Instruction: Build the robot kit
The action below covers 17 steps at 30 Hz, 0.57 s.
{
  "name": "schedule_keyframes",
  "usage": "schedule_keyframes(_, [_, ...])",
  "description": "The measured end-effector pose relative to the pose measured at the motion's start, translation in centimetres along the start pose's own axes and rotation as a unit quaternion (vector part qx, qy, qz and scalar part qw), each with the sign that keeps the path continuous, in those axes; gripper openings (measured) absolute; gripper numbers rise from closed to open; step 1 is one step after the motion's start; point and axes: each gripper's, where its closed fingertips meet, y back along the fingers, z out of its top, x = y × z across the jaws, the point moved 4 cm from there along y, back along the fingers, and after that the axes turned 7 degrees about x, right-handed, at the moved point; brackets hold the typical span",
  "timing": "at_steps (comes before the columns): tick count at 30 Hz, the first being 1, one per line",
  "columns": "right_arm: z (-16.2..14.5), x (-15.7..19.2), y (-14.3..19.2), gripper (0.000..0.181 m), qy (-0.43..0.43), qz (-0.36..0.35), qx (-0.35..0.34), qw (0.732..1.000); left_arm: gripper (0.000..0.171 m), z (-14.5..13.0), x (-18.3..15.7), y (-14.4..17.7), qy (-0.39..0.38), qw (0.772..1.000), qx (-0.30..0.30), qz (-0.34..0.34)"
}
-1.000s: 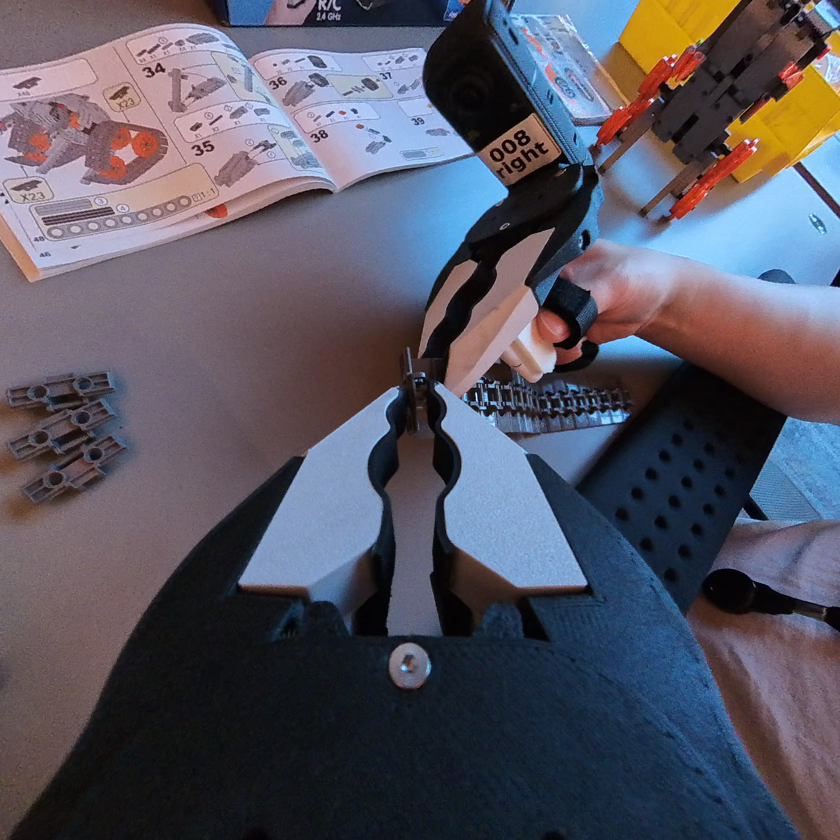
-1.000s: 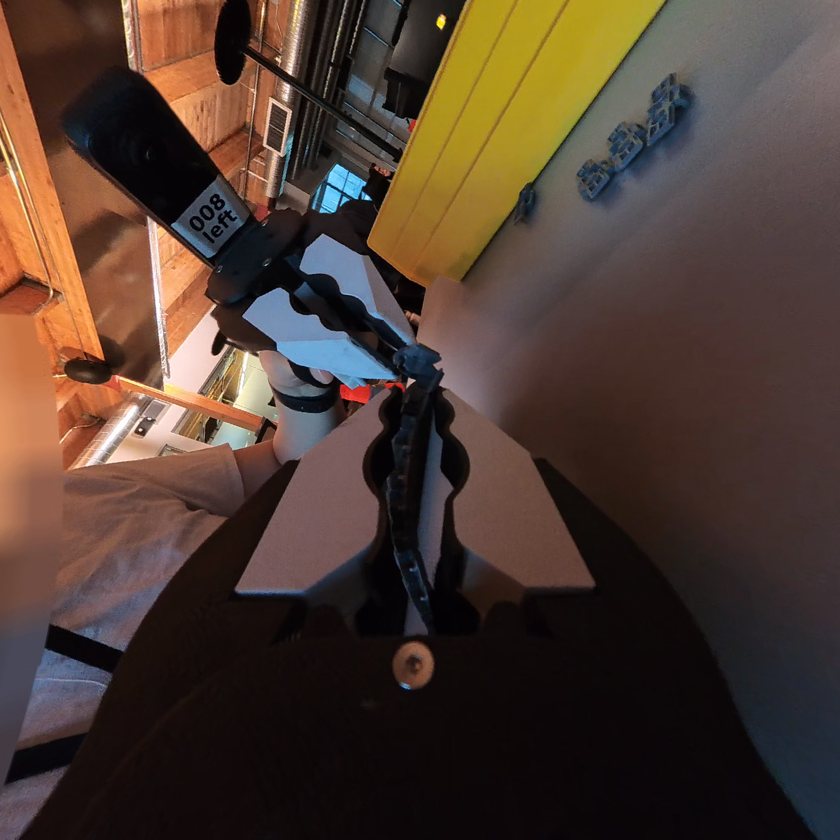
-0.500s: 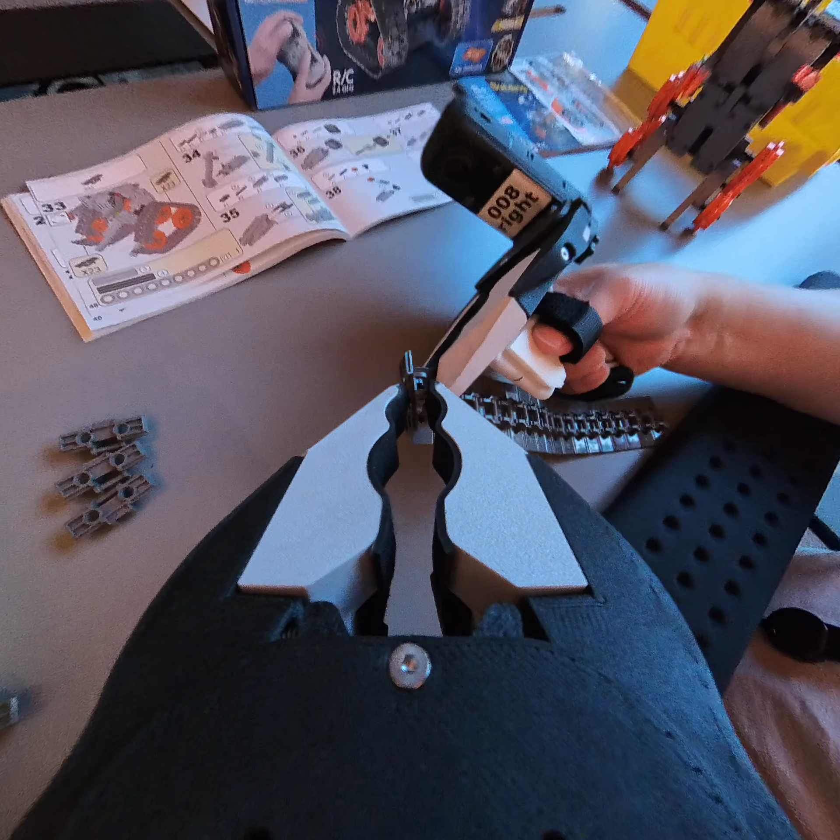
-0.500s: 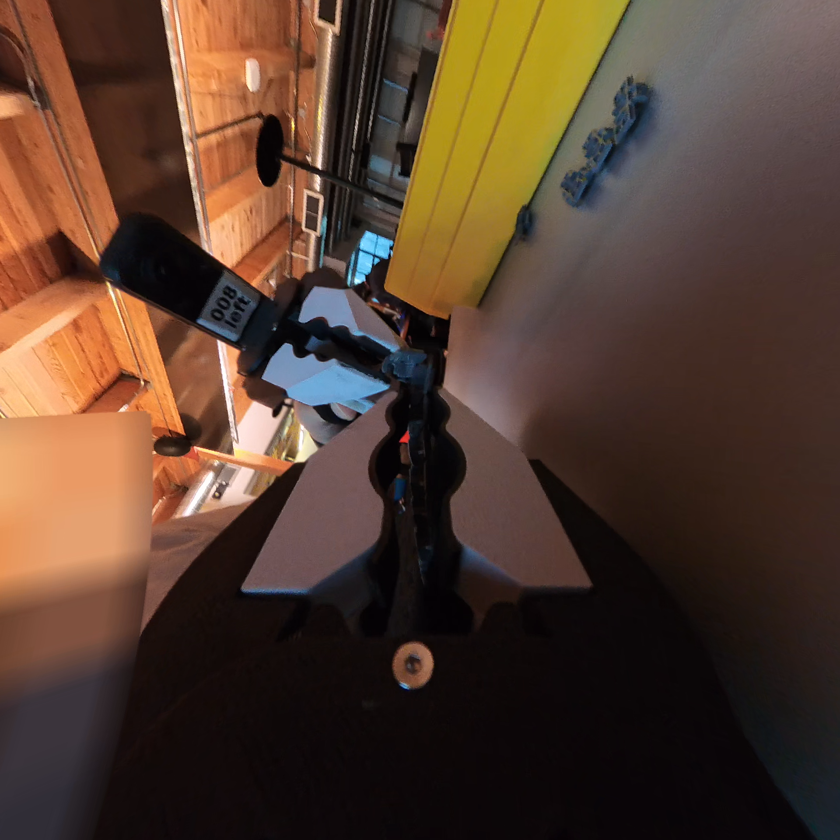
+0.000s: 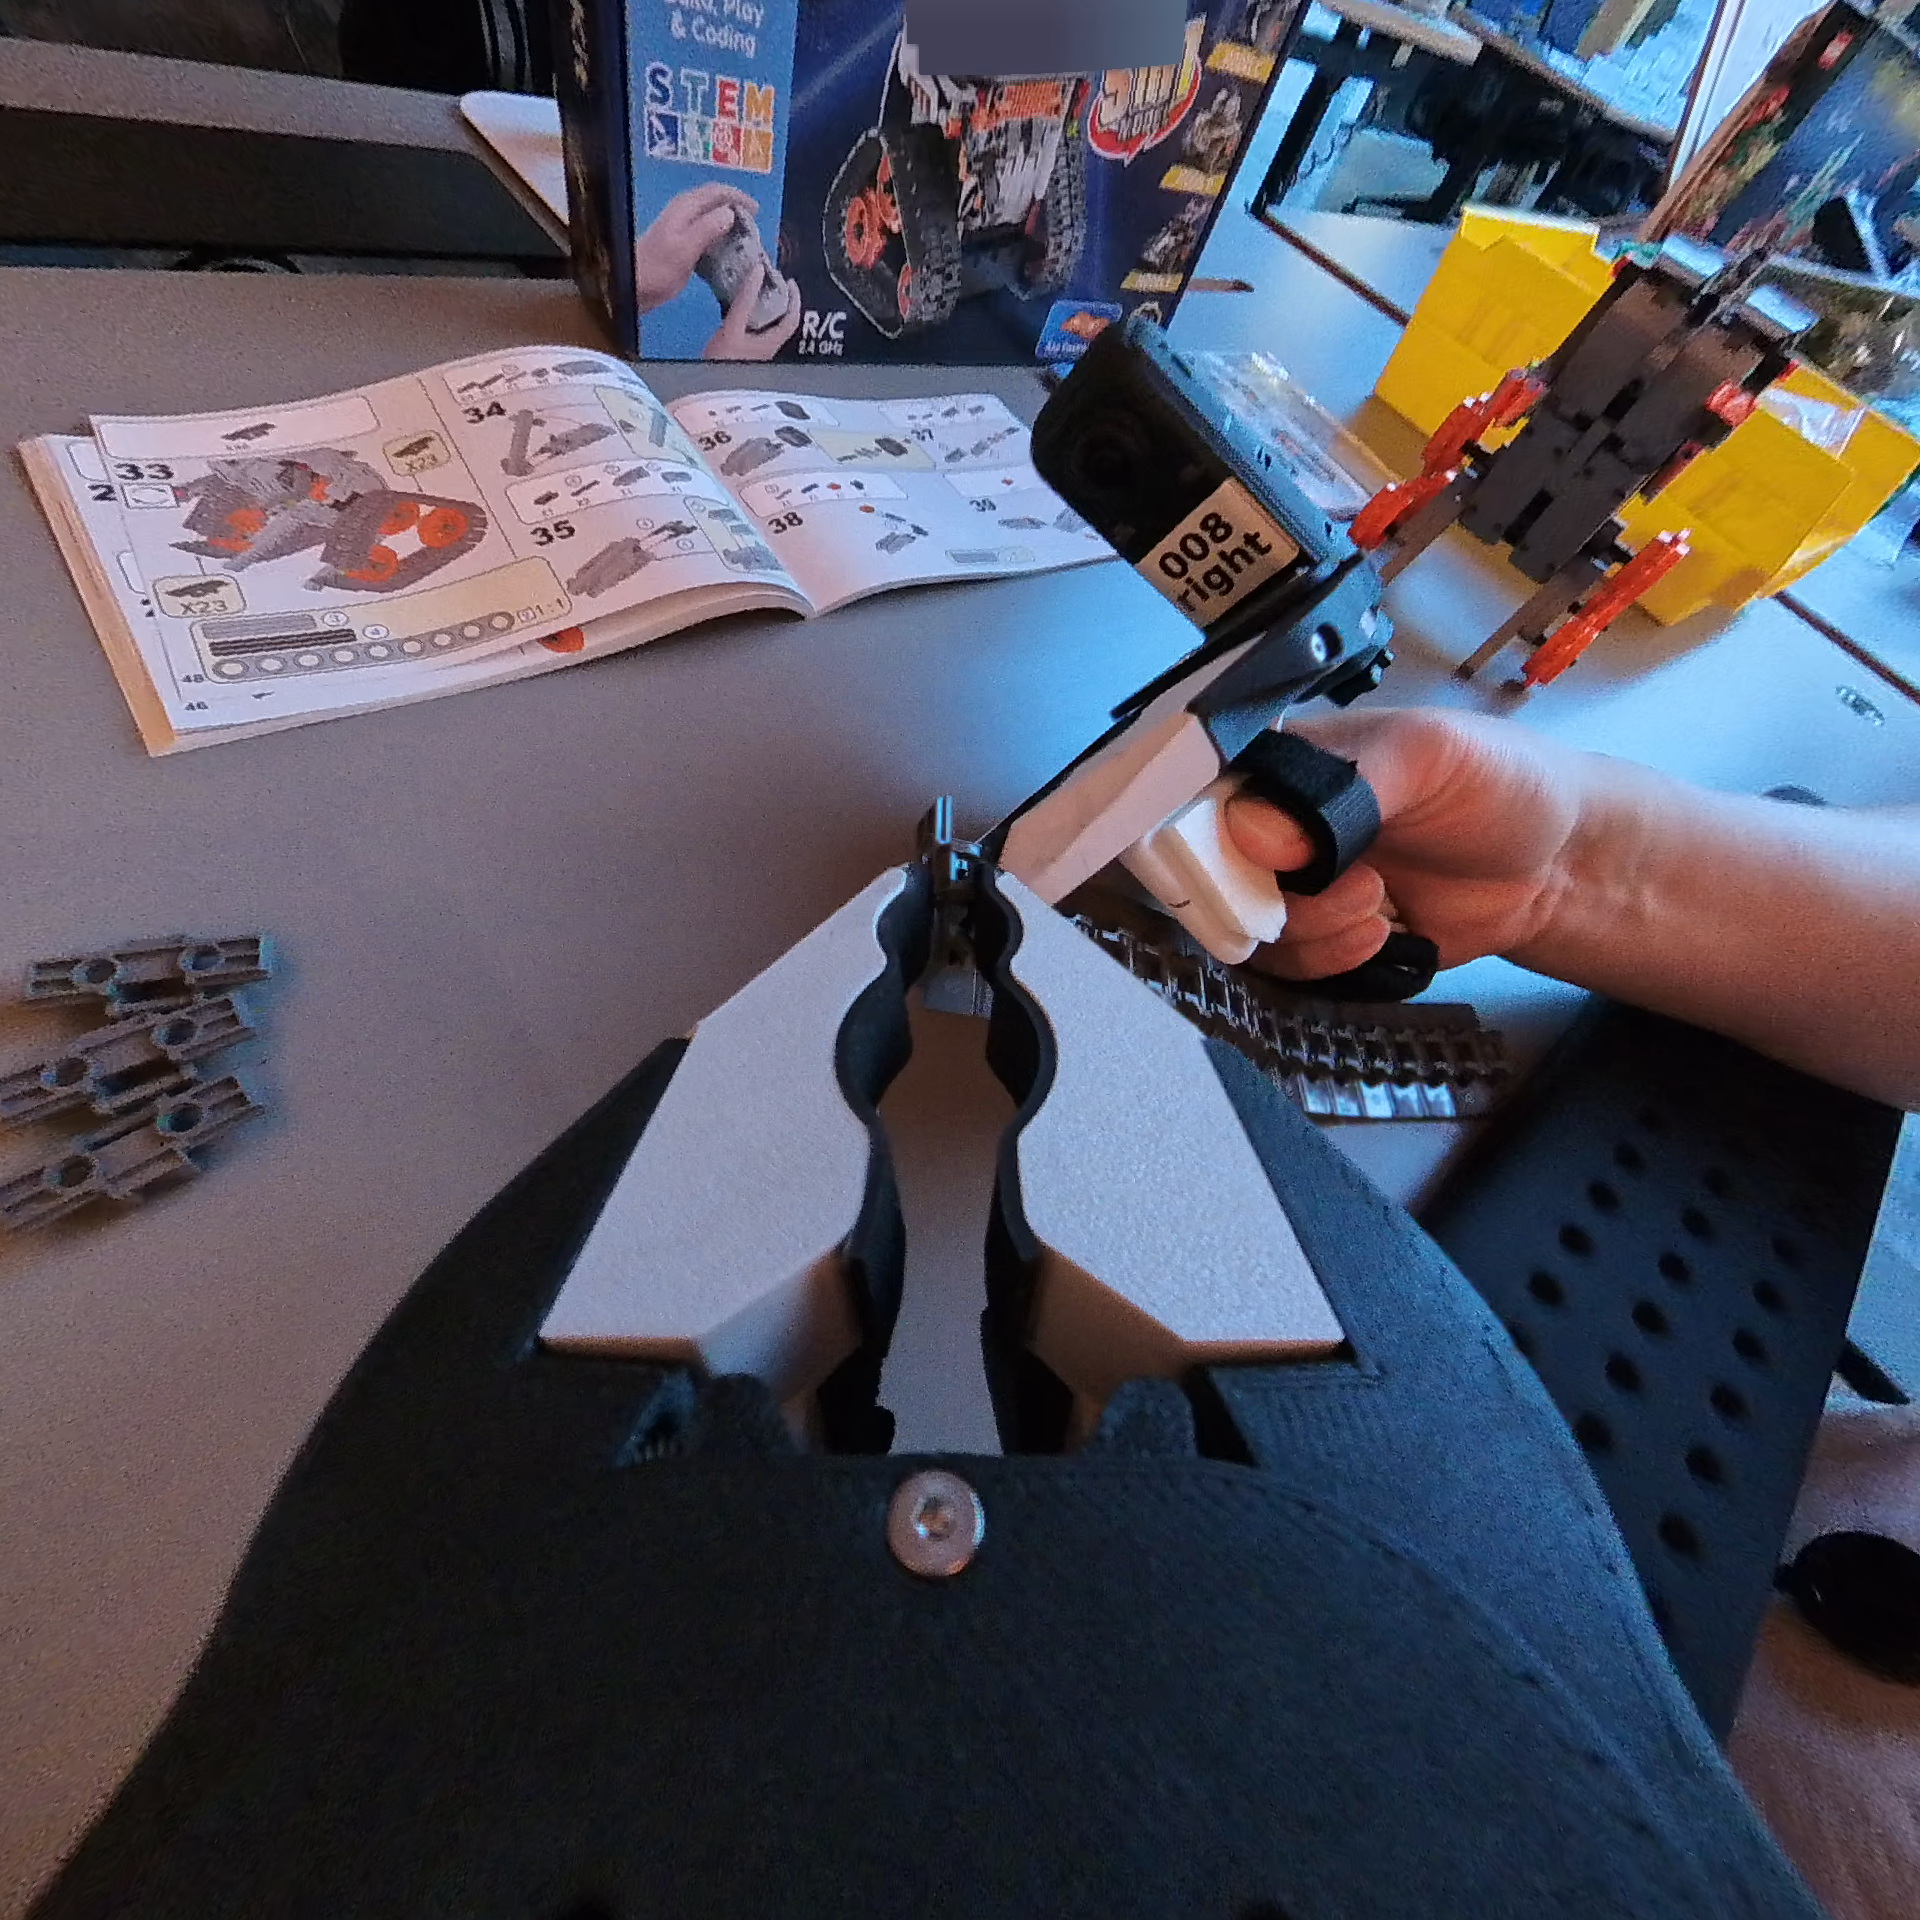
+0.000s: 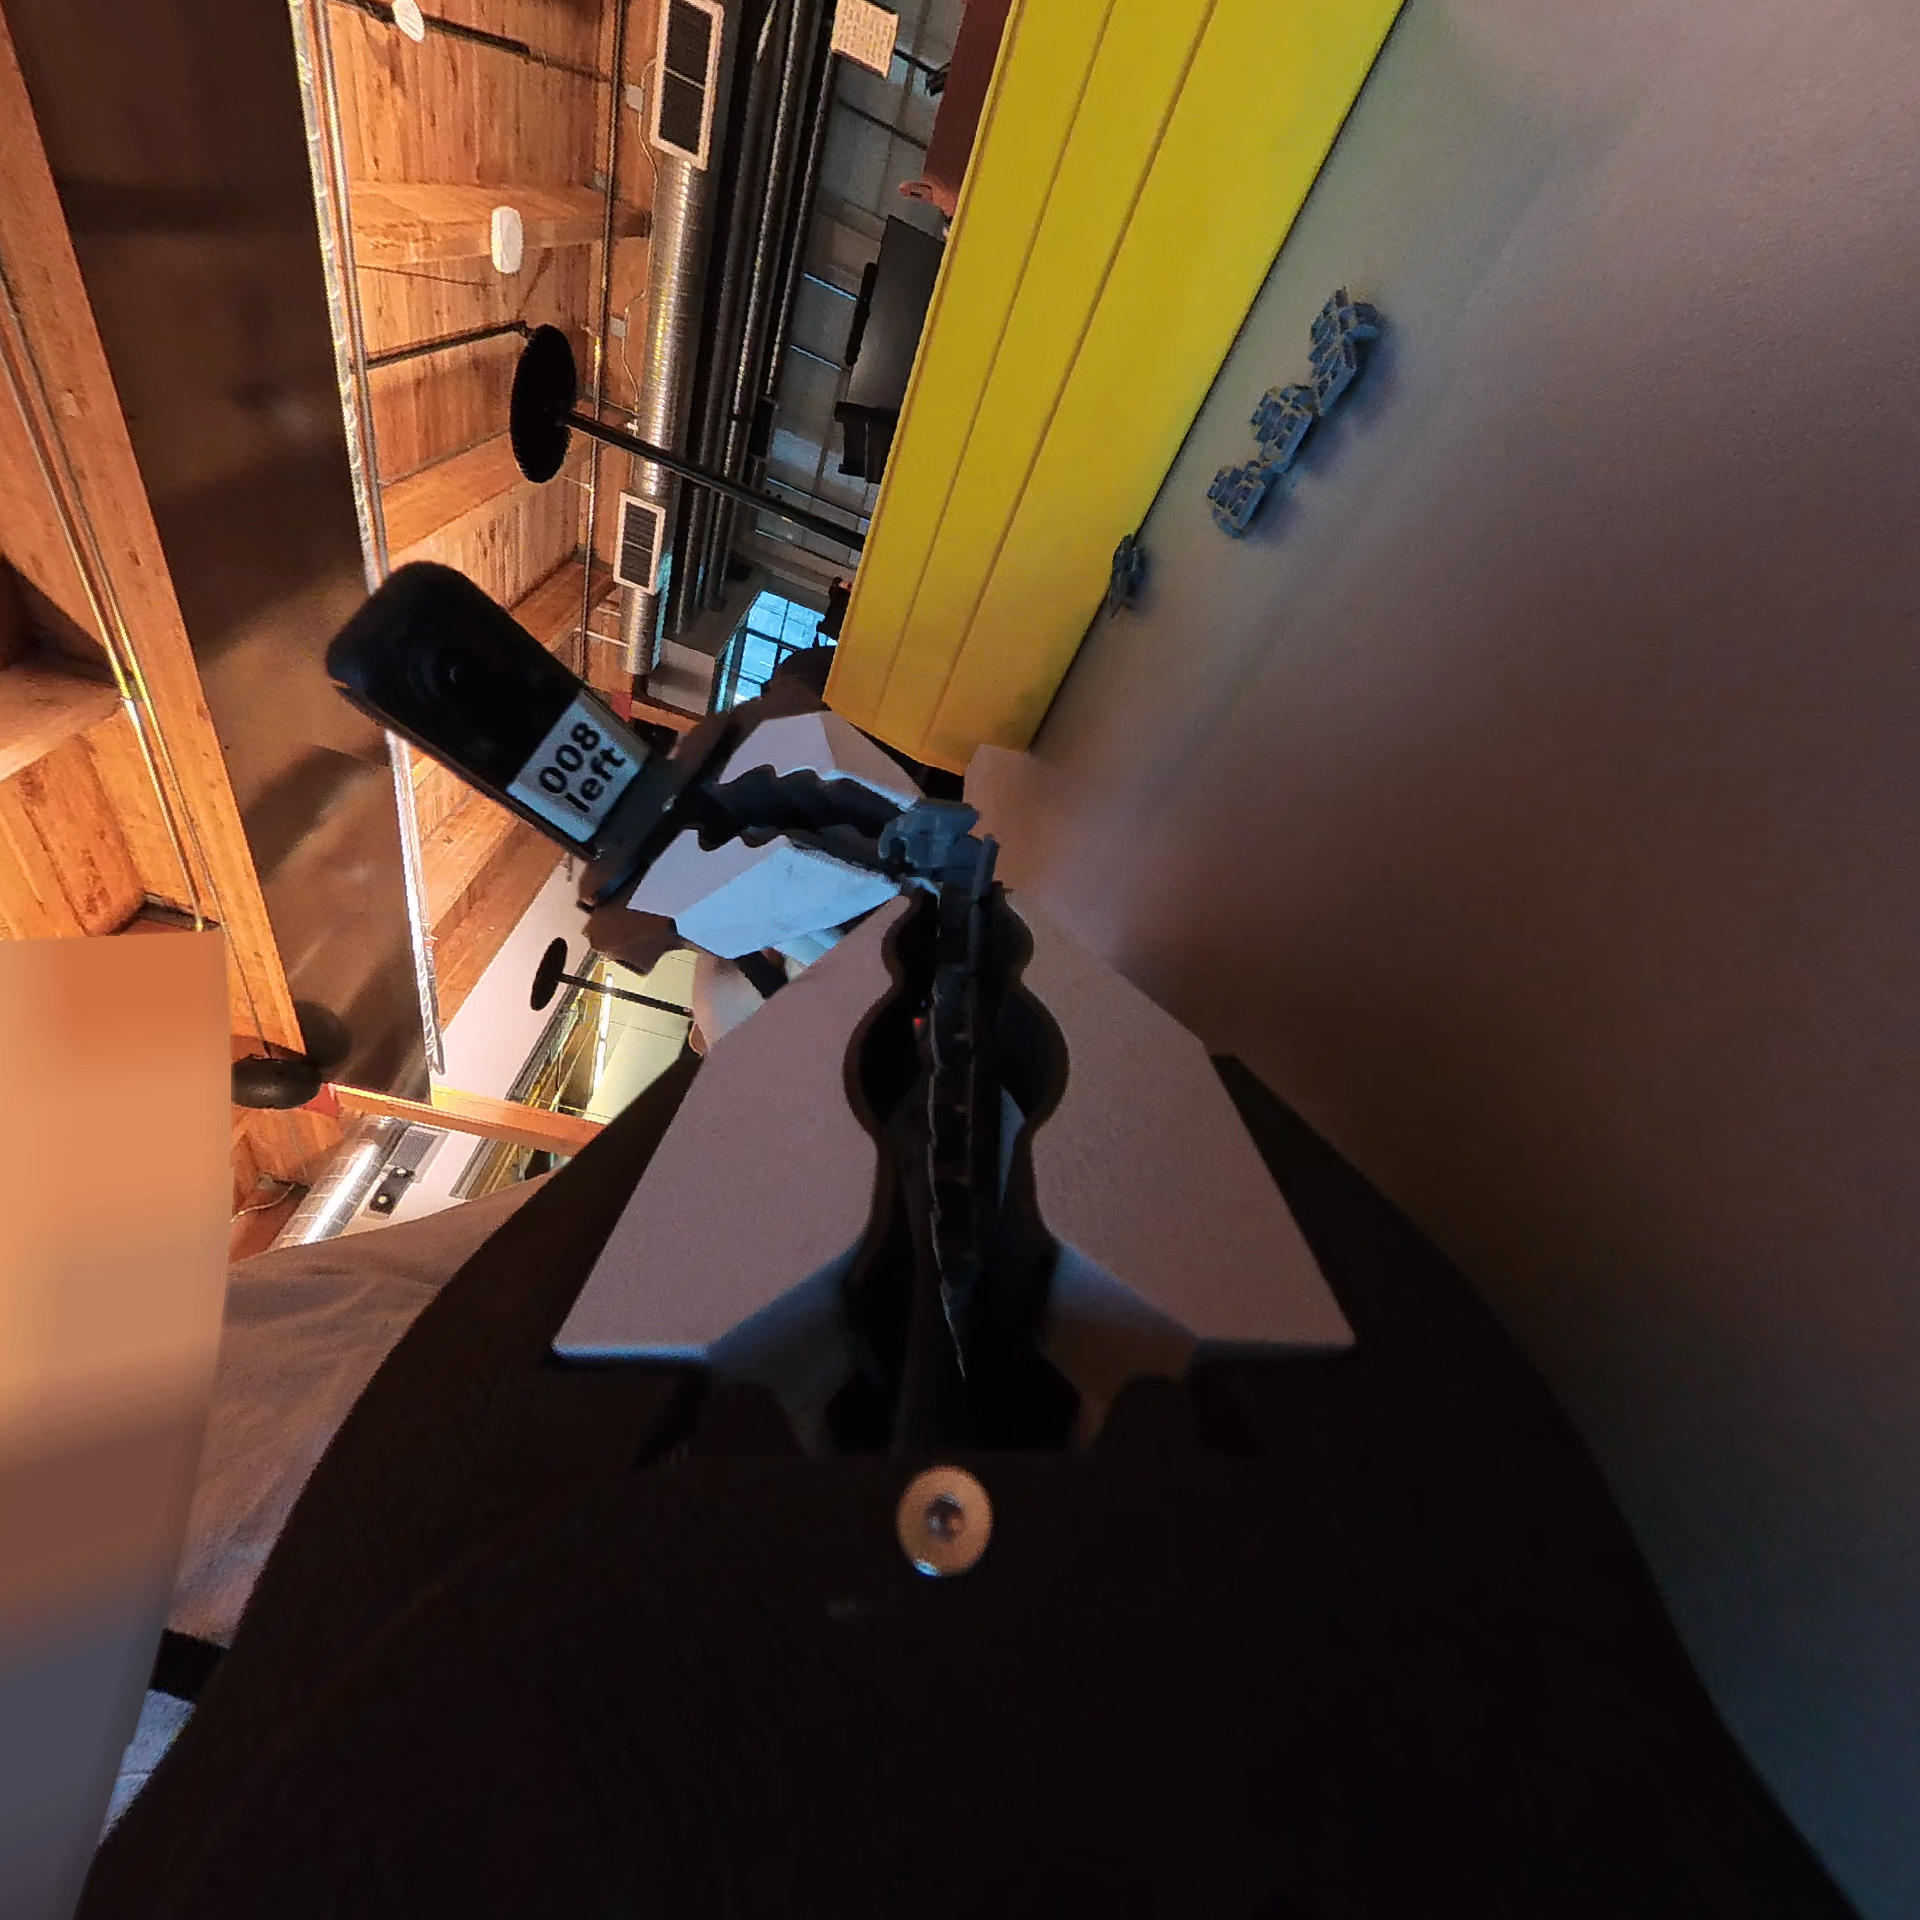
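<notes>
We see the left tongs (image 5: 951, 883) pinched nearly together on a small grey track link (image 5: 948, 847) at their tips, held above the grey counter (image 5: 623, 831). The right tongs (image 6: 961, 914) meet them tip to tip and are clamped on a dark track chain (image 6: 956, 1122) that runs back between their pads; in the left wrist view the rest of this chain (image 5: 1340, 1049) trails behind the right tool, though we cannot tell whether it touches the counter. A hand (image 5: 1434, 842) grips the right tool, 1 finger through a black strap. To the left on the counter lie 3 spare grey links (image 5: 125, 1070), just beside one another and well apart from the tongs. Farther off an open instruction booklet (image 5: 499, 520) lies flat, with the blue kit box (image 5: 883, 177) standing behind it. At the far right a dark model with orange parts (image 5: 1590, 488) stands against a yellow bin (image 5: 1766, 488). A black perforated panel (image 5: 1683, 1278) sits at the near right edge.
</notes>
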Motion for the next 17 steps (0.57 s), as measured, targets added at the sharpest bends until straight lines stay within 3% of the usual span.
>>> schedule_keyframes(7, [0.0,-0.5,0.1,0.005,-0.010,-0.017,0.000,1.000,0.009,-0.4,0.4,-0.4,0.031,0.999,-0.023,-0.019])
schedule_keyframes(12, [0.2,-0.7,0.0,0.006,-0.027,0.006,0.004,1.000,0.013,0.5,0.4,0.5,0.058,0.995,-0.025,-0.078])
schedule_keyframes(17, [0.1,-0.8,-0.1,0.006,-0.030,0.006,0.007,1.000,0.016,0.1,0.2,0.9,-0.023,0.999,0.034,-0.017])
